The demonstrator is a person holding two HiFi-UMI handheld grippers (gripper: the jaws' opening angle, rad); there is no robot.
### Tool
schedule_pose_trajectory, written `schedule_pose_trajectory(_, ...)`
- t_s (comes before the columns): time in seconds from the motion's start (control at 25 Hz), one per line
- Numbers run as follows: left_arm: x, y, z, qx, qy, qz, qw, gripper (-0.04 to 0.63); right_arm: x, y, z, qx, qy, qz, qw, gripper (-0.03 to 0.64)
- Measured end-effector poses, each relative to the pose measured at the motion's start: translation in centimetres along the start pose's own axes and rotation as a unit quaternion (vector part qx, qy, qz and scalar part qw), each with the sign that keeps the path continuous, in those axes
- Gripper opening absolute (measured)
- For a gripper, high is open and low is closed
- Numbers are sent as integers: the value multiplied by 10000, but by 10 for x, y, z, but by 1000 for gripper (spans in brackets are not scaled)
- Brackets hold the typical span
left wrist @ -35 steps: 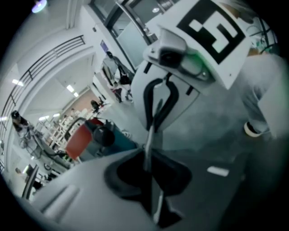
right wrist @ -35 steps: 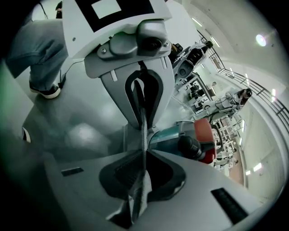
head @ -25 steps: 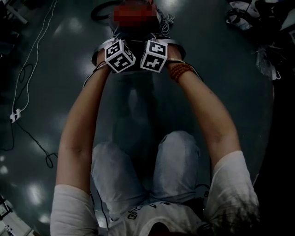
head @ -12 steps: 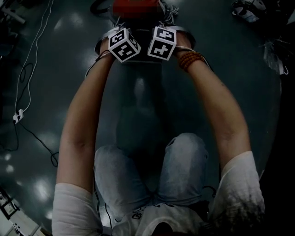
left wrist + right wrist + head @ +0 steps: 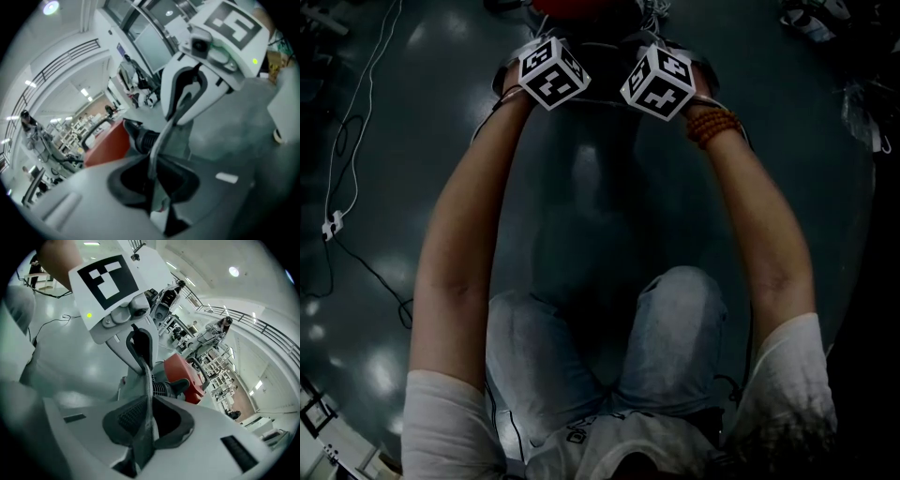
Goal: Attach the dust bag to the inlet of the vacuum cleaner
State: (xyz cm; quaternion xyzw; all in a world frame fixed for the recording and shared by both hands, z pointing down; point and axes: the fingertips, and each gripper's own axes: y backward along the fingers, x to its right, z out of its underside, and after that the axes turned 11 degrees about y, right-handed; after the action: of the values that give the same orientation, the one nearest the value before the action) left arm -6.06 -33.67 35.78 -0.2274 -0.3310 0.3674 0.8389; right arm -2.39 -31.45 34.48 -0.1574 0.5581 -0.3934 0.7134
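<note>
The grey dust bag [image 5: 591,178] hangs between the person's outstretched arms. Its thin top edge [image 5: 157,154] runs edge-on into my left gripper [image 5: 157,206], whose jaws have just been closing and now pinch it. My right gripper [image 5: 143,446] is shut on the same edge [image 5: 149,394], a little further along. Each gripper view shows the other gripper's marker cube close by, on the far side of the bag. The red vacuum cleaner [image 5: 185,369] stands just beyond, its black ribbed inlet [image 5: 171,387] facing the bag. In the head view both cubes sit near the top, just below the vacuum [image 5: 581,6].
A white cable with a plug [image 5: 333,228] trails over the shiny dark floor at the left. Loose clutter [image 5: 825,19] lies at the top right. The person's knees [image 5: 675,319] are directly below the bag.
Both hands have moved up the picture toward the vacuum with the bag. The two cubes have drawn apart and the right one has rolled.
</note>
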Motion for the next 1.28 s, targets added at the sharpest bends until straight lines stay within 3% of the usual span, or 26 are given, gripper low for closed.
schedule_pose_trajectory(0.36,-4,13,-2,1,-558,-243,9981,55,9,-1,0,-143,84,324,9993,32)
schedule_pose_trajectory(0.56,-1,12,-4,-42,-837,-416,9956,48,5,-6,8,-171,-175,364,9990,32)
schedule_pose_trajectory(0.8,-6,5,7,-99,-315,-406,9986,48,12,-5,-4,-369,449,541,9968,32)
schedule_pose_trajectory(1.04,-11,8,-8,-73,-996,-682,9927,49,10,-9,8,-196,-117,561,9982,34)
schedule_pose_trajectory(1.12,-14,6,-9,-61,-975,-730,9925,49,12,-9,8,-161,-199,577,9980,34)
schedule_pose_trajectory(1.28,-15,3,0,-67,-576,-609,9965,51,15,-7,0,-81,-191,687,9974,34)
